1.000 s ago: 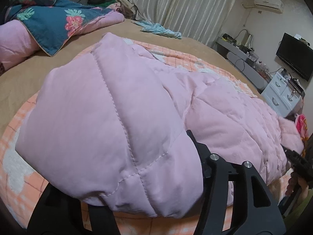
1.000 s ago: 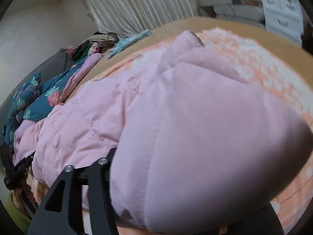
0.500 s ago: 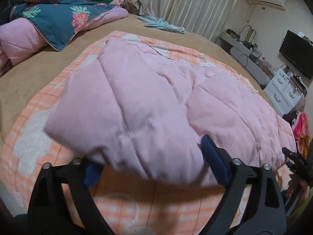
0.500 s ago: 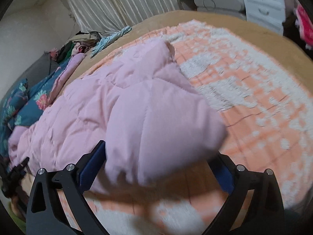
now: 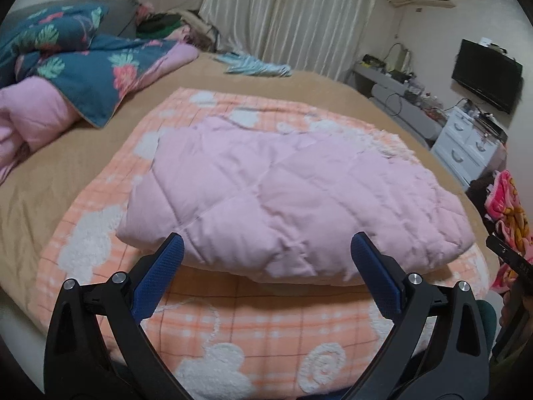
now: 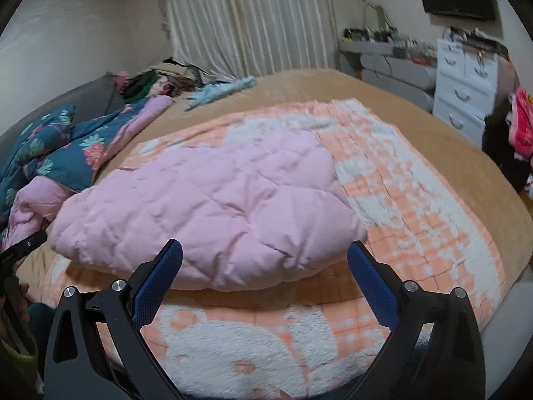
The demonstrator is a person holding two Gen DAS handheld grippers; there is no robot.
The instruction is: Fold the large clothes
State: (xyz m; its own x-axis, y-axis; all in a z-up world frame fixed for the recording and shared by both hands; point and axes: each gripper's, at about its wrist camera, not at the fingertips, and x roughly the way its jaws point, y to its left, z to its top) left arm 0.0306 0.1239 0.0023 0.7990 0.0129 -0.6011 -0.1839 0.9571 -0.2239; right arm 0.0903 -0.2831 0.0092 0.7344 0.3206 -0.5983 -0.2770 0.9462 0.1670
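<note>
Left gripper: the left gripper [image 5: 266,250] has its jaws spread wide and holds nothing; its blue pads [image 5: 160,280] stand apart on either side of the near edge of the garment, not touching it.
Right gripper: the right gripper [image 6: 265,250] is likewise spread wide and empty; its blue pads [image 6: 373,286] frame the near edge of the garment without contact.
Garment: the pink quilted coat [image 5: 283,196] lies folded into a thick, puffy bundle with stitched diamond panels; the same coat [image 6: 206,206] appears in the right wrist view, its rounded fold edge facing the camera.
Support: the coat rests on an orange-and-white checked blanket [image 5: 266,333], which is spread over a tan bedspread [image 5: 60,173].
Surroundings, left side: a blue floral duvet [image 5: 100,70] with pink lining lies bunched beside the blanket, apart from the coat.
Surroundings, far side: pale curtains [image 5: 289,16] hang behind the bed; a white drawer unit [image 5: 466,143] and a wall-mounted television [image 5: 486,73] stand to the right.
Image quality: the right wrist view is slightly blurred on the blanket.
</note>
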